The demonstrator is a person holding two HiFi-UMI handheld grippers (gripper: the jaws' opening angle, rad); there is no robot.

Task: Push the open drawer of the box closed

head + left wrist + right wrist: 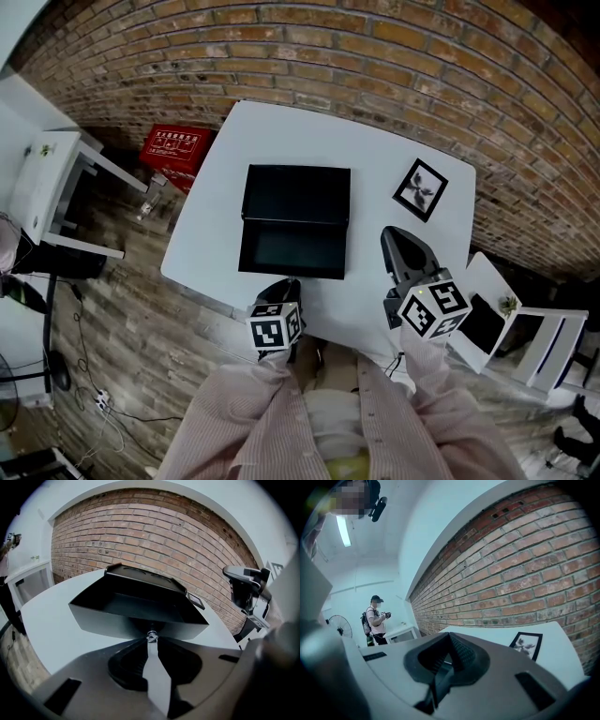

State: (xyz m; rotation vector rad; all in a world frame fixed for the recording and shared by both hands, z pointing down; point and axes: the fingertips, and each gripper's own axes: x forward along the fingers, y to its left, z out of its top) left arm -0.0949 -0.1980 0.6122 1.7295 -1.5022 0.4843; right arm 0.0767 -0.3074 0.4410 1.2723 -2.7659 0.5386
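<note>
A black box (297,193) sits mid-table, and its drawer (292,250) is pulled out toward me. In the left gripper view the drawer's dark front wall (136,618) fills the middle, with a small silver knob (151,635) at its lower edge. My left gripper (151,638) is at the drawer's front (284,284), its tips pinched on that knob. My right gripper (398,236) hovers over the table right of the box, tilted up toward the brick wall. Its jaws (449,639) meet at the tips with nothing between them.
A framed picture (420,189) lies on the white table (375,159) at the back right. A red crate (172,148) and a white stand (47,187) are on the floor at left, a white chair (530,328) at right. A person (377,620) stands far off.
</note>
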